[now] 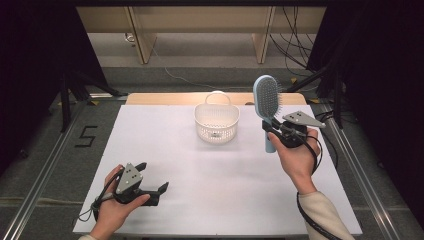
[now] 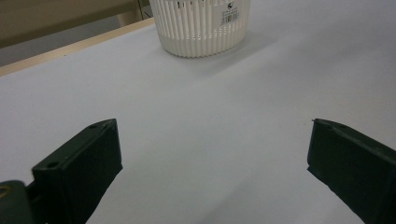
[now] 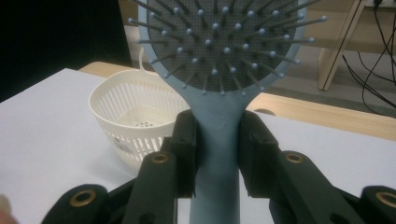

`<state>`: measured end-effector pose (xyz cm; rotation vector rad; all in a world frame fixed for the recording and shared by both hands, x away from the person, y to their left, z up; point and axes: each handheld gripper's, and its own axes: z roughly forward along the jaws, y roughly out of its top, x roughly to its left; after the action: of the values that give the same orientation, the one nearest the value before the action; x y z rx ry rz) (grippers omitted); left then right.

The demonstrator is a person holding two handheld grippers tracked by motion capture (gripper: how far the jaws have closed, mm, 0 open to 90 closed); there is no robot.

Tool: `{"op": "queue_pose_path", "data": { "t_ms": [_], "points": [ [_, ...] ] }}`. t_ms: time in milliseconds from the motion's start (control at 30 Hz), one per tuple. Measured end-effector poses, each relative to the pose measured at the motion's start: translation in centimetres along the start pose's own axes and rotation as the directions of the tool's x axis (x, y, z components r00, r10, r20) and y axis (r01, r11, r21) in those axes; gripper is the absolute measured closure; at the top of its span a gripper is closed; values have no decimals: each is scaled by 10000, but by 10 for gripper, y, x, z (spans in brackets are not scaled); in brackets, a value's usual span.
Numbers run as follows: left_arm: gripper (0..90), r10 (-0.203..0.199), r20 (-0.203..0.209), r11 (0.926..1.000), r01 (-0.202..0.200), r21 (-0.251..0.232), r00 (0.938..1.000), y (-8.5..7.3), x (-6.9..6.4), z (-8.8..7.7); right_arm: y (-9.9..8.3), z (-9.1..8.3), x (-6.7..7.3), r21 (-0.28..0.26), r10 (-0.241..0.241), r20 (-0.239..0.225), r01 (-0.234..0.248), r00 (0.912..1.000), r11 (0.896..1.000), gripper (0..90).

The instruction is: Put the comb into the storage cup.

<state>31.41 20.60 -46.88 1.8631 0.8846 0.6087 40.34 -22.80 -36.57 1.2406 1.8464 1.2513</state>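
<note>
The white counter (image 1: 200, 170) carries a white slatted basket (image 1: 216, 123) near the middle of its far edge. Just right of that basket, the right hand (image 1: 295, 155) is raised off the counter, its gripper (image 1: 272, 129) holding a blue hairbrush (image 1: 266, 97) upright, fingers (image 3: 184, 140) clamped on the handle. By the near left corner, the left hand (image 1: 112, 205) rests low, its gripper (image 1: 152, 177) with fingers (image 2: 88, 163) spread wide, nothing between them.

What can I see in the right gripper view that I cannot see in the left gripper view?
Right gripper view: the blue hairbrush, upright, bristles facing the camera, with the right gripper shut on its handle; also the inside of the basket. Left gripper view: the left gripper with its jaws wide apart over bare table, nothing between them. Both: the white slotted basket standing on the white table.
</note>
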Motion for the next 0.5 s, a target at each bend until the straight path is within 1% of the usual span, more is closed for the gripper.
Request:
{"op": "queue_pose_path", "data": {
  "t_ms": [500],
  "points": [
    [24, -3, 17, 10000, 3, -7, 10000, 0, 0, 0, 1, 4, 0, -33, -42, 16, 42, 10000, 10000, 705]
  ]
}}
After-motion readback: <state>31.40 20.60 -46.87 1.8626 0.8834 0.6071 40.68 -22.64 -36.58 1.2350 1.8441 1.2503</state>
